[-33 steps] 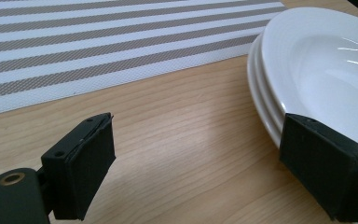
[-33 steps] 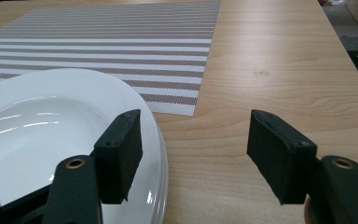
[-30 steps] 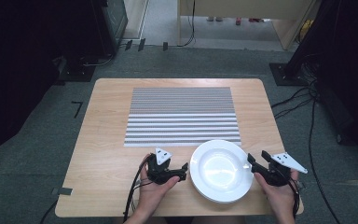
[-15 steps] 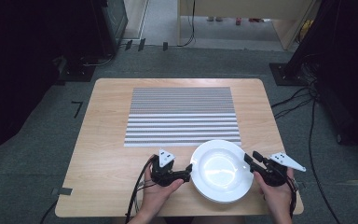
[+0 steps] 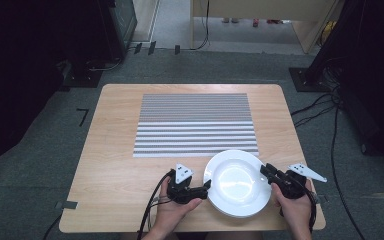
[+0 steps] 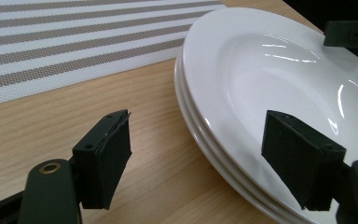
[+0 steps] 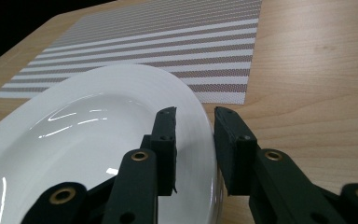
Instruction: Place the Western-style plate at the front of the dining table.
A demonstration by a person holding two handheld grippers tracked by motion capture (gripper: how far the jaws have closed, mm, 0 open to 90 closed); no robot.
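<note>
Plates (image 5: 238, 183), white, stacked, at table's (image 5: 115, 150) 5 o'clock | left gripper (image 5: 201, 189) jaws wide apart, straddling the 9 o'clock rim | right gripper (image 5: 266, 171) jaws narrowly apart astride the 3 o'clock rim | likely rigid, glossy, slippery, breakable; grip rim.

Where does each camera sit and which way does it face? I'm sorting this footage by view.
High view: above the person's side, looking forward and down at the light wooden table; both hands and forearms enter from below.
Left gripper view: rides the left tool, looking across the stacked white round plates; jaws wide apart.
Right gripper view: rides the right tool, jaws straddling the rim.
All three views share the plates and the grey striped placemat.
</note>
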